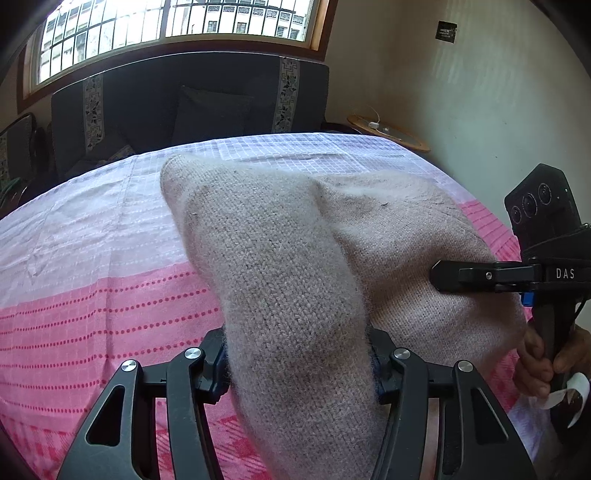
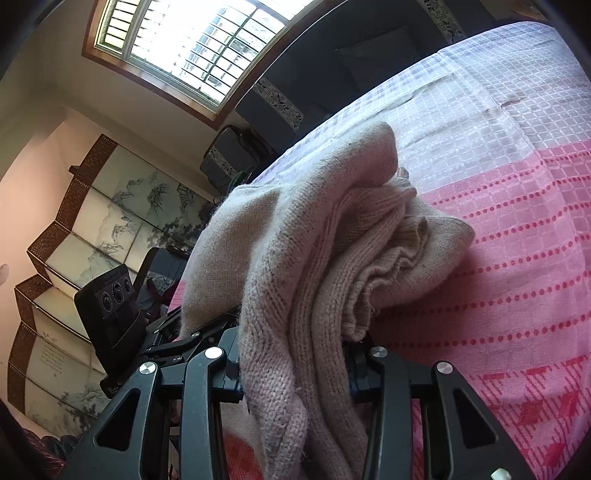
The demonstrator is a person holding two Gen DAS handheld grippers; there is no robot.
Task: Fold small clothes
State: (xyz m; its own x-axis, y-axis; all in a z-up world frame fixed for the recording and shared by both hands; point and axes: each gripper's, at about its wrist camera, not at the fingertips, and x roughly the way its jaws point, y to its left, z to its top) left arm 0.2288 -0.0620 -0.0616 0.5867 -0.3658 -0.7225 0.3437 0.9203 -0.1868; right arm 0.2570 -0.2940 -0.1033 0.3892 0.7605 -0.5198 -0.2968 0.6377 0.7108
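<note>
A beige knit garment (image 1: pixel 280 258) lies bunched on the pink and white cloth (image 1: pixel 92 288), with part of it lifted off the surface. My left gripper (image 1: pixel 299 369) is shut on a thick fold of it, and the knit fills the gap between the fingers. In the right wrist view the same garment (image 2: pixel 314 240) hangs in heaped folds, and my right gripper (image 2: pixel 293 373) is shut on its bunched edge. The right gripper (image 1: pixel 443 275) also shows side-on at the right of the left wrist view, its tip against the knit. The left gripper's body (image 2: pixel 110 295) sits at the left of the right wrist view.
A person's hand (image 1: pixel 539 354) grips the right handle. A dark sofa (image 1: pixel 192 107) stands past the far edge under a barred window (image 1: pixel 173 22). A small round wooden table (image 1: pixel 391 133) sits by the wall. A painted folding screen (image 2: pixel 92 229) stands to the left.
</note>
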